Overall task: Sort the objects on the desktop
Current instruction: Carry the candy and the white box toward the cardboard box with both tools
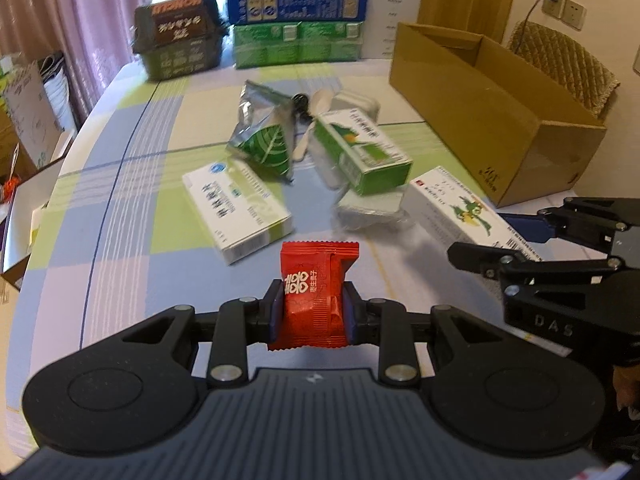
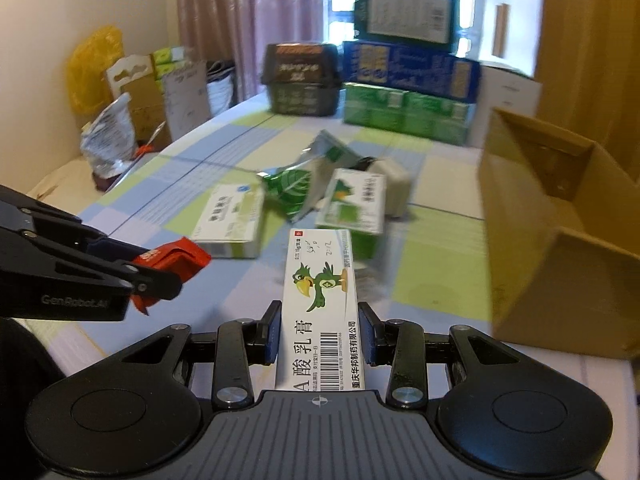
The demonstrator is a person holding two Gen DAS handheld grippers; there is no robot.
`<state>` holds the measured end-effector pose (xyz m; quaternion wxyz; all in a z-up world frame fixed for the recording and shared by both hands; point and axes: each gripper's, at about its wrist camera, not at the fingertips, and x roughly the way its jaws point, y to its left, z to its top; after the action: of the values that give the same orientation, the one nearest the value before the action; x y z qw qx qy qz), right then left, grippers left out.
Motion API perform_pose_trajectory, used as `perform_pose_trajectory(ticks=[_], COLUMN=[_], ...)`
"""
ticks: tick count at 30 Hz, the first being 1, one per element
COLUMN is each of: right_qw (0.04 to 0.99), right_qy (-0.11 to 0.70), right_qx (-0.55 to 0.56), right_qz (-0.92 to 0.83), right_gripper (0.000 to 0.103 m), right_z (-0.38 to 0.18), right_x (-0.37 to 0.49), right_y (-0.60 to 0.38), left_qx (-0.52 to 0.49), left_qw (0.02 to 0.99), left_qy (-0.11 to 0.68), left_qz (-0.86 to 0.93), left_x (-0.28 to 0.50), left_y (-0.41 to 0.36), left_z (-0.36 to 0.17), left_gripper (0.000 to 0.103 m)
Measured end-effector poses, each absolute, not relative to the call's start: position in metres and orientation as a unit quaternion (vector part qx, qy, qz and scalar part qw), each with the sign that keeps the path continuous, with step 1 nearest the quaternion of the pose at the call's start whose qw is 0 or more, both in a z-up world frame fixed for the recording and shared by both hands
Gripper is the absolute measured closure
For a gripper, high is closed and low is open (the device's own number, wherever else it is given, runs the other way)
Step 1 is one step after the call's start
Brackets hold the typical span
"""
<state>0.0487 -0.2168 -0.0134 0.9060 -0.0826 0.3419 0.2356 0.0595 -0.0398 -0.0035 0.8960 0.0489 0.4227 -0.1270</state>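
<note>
Red foil shows between the blue pads of the left gripper [image 1: 311, 310], which is clamped on a candy packet [image 1: 314, 294] held upright above the tabletop [image 1: 120, 216]. Seen from the right wrist, the same packet sticks out past the black fingers at the left edge. The right gripper [image 2: 319, 334] is closed on a long white box [image 2: 318, 312] printed with a green bird, gripped by its long sides with the far end pointing away over the tabletop (the near end runs under the gripper body).

Ahead of both, a loose pile lies on the checked cloth: a white and green box [image 1: 236, 210] on the left, a foil pouch [image 1: 266, 132] with a green leaf print tilted behind it, a green box [image 1: 362, 152] resting on clear-wrapped items, and some white pieces behind that are too blurred to name. An open carton [image 1: 492, 120] stands to the right of the pile, near the right gripper. Stacked cartons [image 1: 296, 16] in blue and green sit at the far edge, with a dark box [image 1: 178, 34] beside them.
</note>
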Motion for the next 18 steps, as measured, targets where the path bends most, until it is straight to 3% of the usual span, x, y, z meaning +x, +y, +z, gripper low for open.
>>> perform_pose_trajectory(ticks=[18], right_qw=[0.937], right_qy=[0.303], right_qx=[-0.052], right_qz=[0.166], right_gripper=[0.067], right_z=[0.037], right_x=[0.052], right_y=[-0.300], left_qx=[0.069], left_qw=[0.898], left_qy=[0.401], left_qz=[-0.170], left_x=[0.071], left_y=[-0.124], left_z=[0.032], left_gripper=[0.078])
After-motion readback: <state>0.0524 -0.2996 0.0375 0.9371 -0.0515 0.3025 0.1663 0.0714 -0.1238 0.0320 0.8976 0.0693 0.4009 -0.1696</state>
